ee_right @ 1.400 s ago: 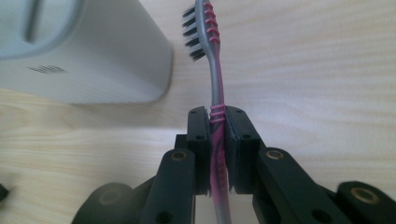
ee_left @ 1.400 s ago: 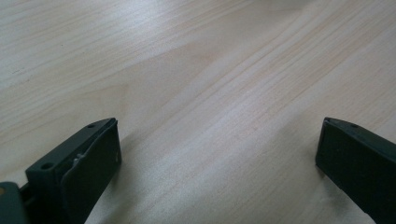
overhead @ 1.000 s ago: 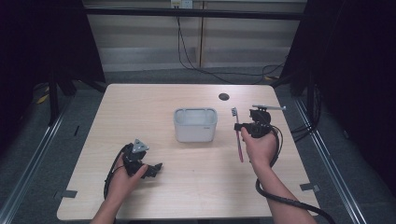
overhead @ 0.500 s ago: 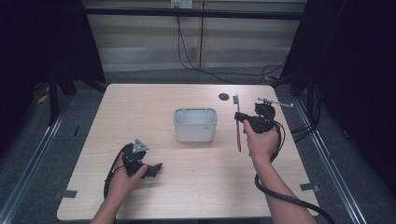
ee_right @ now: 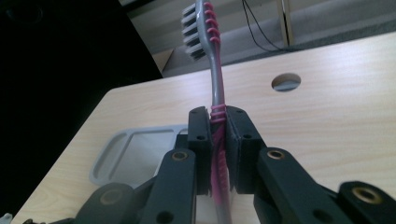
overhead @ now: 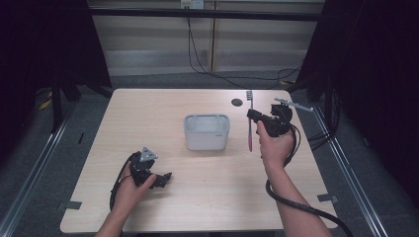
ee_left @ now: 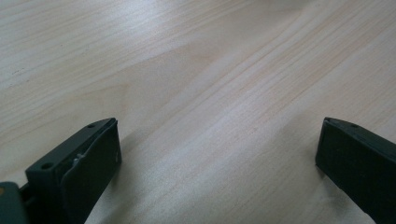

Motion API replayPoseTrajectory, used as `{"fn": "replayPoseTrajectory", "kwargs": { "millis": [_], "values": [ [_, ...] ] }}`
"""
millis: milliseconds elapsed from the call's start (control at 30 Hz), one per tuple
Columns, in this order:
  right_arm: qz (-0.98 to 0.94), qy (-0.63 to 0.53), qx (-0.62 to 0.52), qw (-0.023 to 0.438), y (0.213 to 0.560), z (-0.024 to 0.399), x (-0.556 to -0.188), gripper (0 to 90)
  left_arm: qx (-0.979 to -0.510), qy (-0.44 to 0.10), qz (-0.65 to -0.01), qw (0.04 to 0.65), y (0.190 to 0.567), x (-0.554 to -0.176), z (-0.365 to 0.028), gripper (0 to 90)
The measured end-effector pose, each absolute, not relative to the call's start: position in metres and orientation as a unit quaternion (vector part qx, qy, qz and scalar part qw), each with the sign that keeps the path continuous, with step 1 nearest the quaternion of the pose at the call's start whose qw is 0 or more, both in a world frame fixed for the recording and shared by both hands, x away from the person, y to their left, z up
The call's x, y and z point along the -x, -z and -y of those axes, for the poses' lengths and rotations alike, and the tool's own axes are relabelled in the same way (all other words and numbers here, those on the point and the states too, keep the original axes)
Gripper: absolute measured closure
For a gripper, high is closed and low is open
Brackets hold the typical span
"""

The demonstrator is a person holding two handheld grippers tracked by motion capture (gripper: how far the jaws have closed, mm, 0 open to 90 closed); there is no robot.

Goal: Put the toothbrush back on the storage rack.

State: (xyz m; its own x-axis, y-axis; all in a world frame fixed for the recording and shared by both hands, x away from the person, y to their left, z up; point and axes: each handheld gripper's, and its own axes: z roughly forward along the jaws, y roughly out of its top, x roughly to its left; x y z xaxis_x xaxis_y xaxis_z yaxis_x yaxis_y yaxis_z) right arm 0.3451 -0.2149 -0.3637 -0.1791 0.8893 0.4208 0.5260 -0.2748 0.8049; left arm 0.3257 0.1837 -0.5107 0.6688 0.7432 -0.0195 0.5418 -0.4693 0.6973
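Holding a pink-and-grey toothbrush [overhead: 250,123] clamped by its handle, the right gripper [overhead: 253,116] sits above the table just to the right of the grey container [overhead: 207,131], jaws pressed tight on the ribbed grip part, as the right gripper view confirms [ee_right: 217,140]. Compared with a second ago the toothbrush has come off the table and swung more upright: earlier its lower end lay low near the table's right middle, now the whole brush hangs lifted, bristle head [ee_right: 198,28] up and away from the person, tail end pointing down toward the tabletop. The hand [overhead: 272,148] has drifted only slightly toward the far side. Likely meaning: the pick is done and the carry toward the container is underway, probably to drop the brush in tail-first; it is beside the container rim, not over the opening yet, so a short move to the left is probably needed. Left gripper [overhead: 159,180] rests on the table [overhead: 148,108] near the front left, unmoved across the frames, jaws spread wide with nothing but bare wood between them in the left gripper view [ee_left: 215,140]. Small dark round hole [overhead: 237,102] in the tabletop sits behind the container, just left of the brush head. Container looks empty from above.
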Motion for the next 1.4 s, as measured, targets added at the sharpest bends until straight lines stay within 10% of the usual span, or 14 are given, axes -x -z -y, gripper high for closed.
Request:
{"fn": "replayPoseTrajectory", "kwargs": {
  "millis": [1400],
  "values": [
    [-0.573,-0.560,-0.560,0.211,0.352,0.178,-0.380,81.7,-0.847,-0.146,-0.375,0.348,0.511,-0.328,-0.183,0.0]
  ]
}}
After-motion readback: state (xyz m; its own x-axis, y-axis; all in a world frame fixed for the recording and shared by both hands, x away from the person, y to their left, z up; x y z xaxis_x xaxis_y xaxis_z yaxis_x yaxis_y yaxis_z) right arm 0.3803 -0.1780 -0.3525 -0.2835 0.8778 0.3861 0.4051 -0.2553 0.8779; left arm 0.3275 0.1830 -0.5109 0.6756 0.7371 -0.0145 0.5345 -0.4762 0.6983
